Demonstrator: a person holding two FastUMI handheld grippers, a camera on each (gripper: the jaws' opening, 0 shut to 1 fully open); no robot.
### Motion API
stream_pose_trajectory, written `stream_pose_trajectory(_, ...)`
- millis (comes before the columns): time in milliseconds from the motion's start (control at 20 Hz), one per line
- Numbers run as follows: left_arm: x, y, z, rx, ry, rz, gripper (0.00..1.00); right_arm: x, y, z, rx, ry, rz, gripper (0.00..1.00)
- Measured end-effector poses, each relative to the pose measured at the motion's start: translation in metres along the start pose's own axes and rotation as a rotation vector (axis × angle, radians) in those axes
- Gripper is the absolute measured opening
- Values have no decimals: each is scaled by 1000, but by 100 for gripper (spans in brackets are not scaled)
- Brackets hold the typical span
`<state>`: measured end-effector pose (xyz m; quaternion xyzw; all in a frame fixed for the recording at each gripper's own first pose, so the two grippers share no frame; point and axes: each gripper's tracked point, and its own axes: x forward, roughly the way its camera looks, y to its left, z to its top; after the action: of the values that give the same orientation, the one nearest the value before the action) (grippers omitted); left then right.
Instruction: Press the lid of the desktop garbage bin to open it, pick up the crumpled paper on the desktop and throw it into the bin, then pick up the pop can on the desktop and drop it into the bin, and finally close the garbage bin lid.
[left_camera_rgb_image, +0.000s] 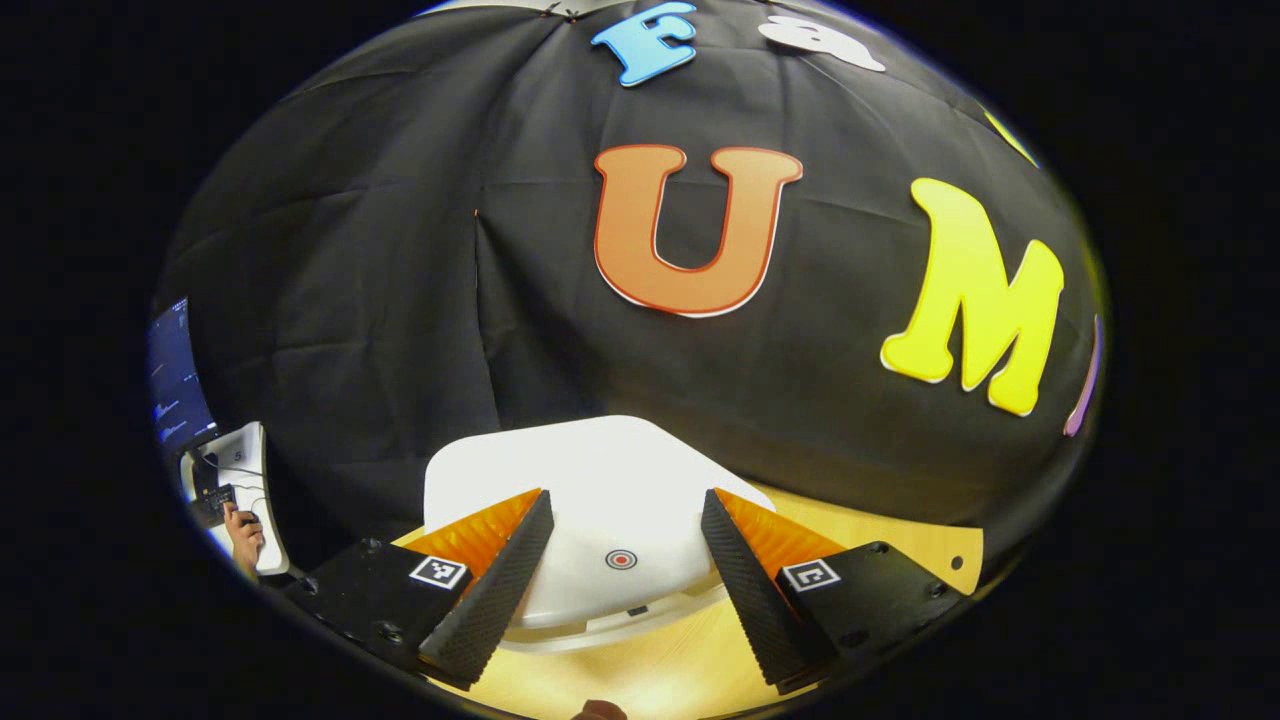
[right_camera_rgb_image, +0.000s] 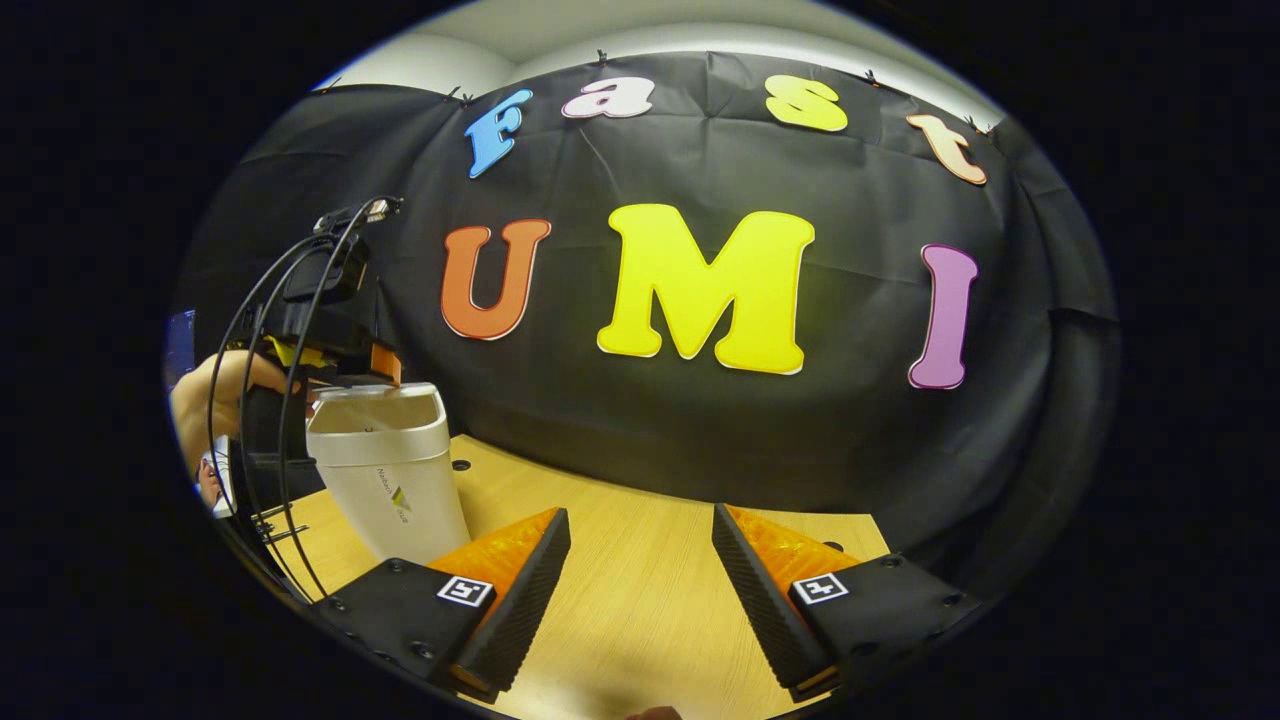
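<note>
My left gripper (left_camera_rgb_image: 620, 570), jaws open, hovers over the bin lid (left_camera_rgb_image: 600, 500); I should press squarely on its red target mark (left_camera_rgb_image: 621, 559).

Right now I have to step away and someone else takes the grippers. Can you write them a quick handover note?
Left gripper: open, empty, poised just above the bin lid.
Right gripper: open, empty, over the bare wooden table.
Garbage bin: upright on the table's left side, with the left gripper over it.
Lid looks closed; the press seems not yet made. I can't locate the paper or can.
Left: open lid, bin both, close lid.
</note>
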<state>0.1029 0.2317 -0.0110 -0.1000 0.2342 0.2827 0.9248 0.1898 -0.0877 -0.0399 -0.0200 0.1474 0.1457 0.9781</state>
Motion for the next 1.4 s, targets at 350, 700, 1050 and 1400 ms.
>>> stream_pose_trajectory(350,3,1,-24,11,32,45,99,3,2,6,23,-18,1,93)
stream_pose_trajectory(700,6,1,-30,26,-29,116,99,-2,3,14,31,-38,31,93)
stream_pose_trajectory(1050,6,0,-26,60,-104,156,99,-2,-4,13,23,-39,32,93)
stream_pose_trajectory(1400,-3,-11,-3,66,-191,82,98,1,-7,15,15,-48,-6,93)
